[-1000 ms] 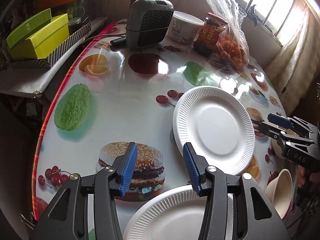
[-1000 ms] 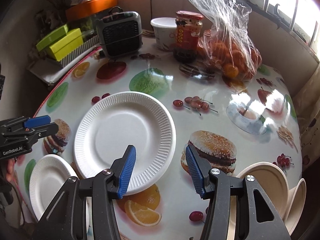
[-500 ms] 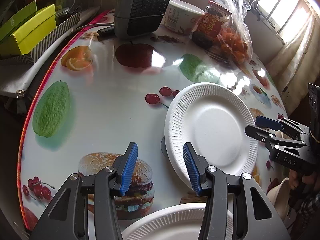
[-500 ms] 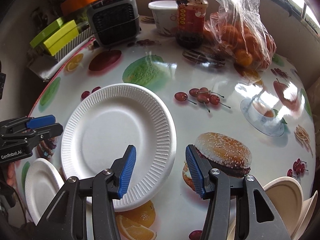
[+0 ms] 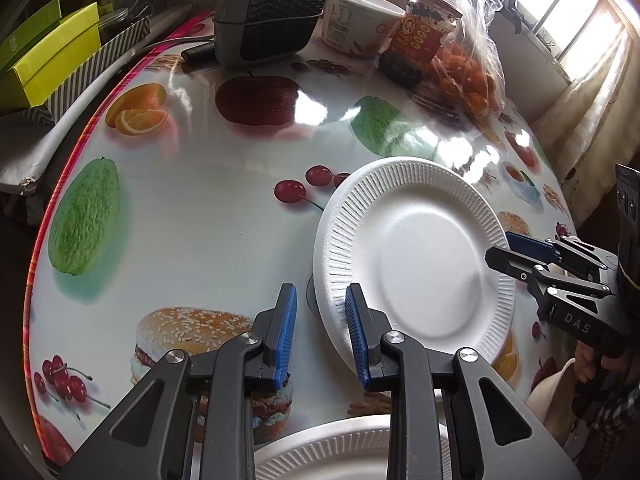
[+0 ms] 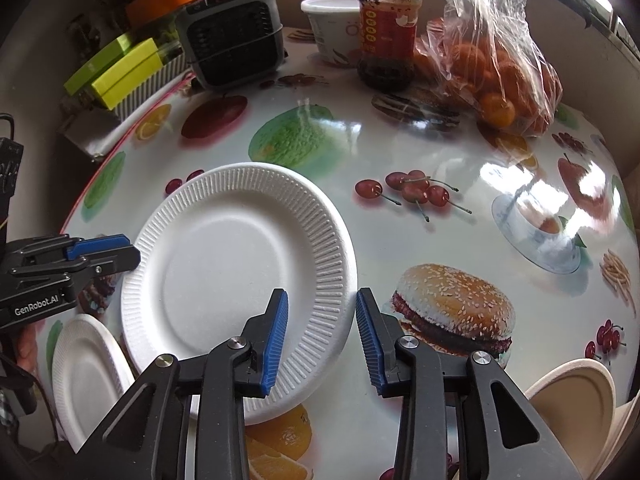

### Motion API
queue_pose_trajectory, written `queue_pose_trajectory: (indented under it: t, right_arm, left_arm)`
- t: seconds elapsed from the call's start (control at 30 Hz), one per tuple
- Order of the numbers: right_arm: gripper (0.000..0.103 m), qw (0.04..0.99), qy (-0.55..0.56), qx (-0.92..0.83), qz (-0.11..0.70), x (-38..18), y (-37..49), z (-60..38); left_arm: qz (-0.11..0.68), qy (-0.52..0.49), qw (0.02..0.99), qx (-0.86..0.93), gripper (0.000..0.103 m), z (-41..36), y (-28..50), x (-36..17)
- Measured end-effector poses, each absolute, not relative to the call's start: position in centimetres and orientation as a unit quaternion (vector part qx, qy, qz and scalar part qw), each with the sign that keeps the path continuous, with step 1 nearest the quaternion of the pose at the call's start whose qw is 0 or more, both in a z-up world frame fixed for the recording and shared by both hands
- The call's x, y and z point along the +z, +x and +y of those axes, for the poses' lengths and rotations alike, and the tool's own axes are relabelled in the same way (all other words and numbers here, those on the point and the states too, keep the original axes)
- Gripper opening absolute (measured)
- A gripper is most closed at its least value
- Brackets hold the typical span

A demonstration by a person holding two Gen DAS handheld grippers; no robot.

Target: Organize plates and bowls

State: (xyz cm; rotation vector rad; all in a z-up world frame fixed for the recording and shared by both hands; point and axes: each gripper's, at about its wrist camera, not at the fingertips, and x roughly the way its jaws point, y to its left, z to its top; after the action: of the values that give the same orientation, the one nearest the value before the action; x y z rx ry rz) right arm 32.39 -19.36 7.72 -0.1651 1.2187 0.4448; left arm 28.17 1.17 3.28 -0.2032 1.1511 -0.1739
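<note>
A large white ribbed paper plate (image 5: 416, 260) (image 6: 240, 280) lies on the fruit-print table. My left gripper (image 5: 320, 328) is open, its jaws standing either side of the plate's near-left rim. My right gripper (image 6: 322, 336) is open, its jaws straddling the plate's right rim. Each gripper shows in the other's view: the right one (image 5: 532, 256), the left one (image 6: 104, 252). A smaller white plate (image 5: 340, 452) (image 6: 88, 372) lies under the left gripper at the table edge. Beige bowls (image 6: 576, 408) (image 5: 552, 396) sit stacked at the near right edge.
At the back stand a grey heater (image 6: 232, 36), a white tub (image 6: 332, 28), a red-labelled jar (image 6: 388, 32) and a bag of oranges (image 6: 496, 68). Green boxes (image 5: 48, 56) sit off the table's left edge (image 5: 64, 184).
Both grippers have moved forward onto the large plate, so their open jaws now straddle opposite rims. The plate looks slightly lifted on its left side.
</note>
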Motion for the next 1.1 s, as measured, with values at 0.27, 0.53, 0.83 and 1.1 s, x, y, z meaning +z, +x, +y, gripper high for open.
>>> queue_pose_trajectory:
  t: [0.27, 0.53, 0.83, 1.1]
  right_arm:
    - [0.028, 0.794, -0.070, 0.205, 0.567, 7.6, 32.4, -19.7]
    - [0.028, 0.795, -0.070, 0.194, 0.571, 7.5, 32.5, -19.9]
    - [0.025, 0.792, -0.063, 0.199, 0.574, 7.3, 32.4, -19.7]
    - [0.025, 0.793, -0.059, 0.197, 0.574, 7.6, 32.3, -19.7]
  left_arm:
    - [0.541, -0.095, 0.832, -0.083, 0.019, 0.7, 28.3, 3.4]
    - [0.542, -0.095, 0.831, -0.081, 0.019, 0.8, 28.4, 3.2]
    - [0.540, -0.098, 0.832, -0.079, 0.019, 0.7, 28.3, 3.3]
    - [0.534, -0.099, 0.836, -0.076, 0.019, 0.8, 28.2, 4.2]
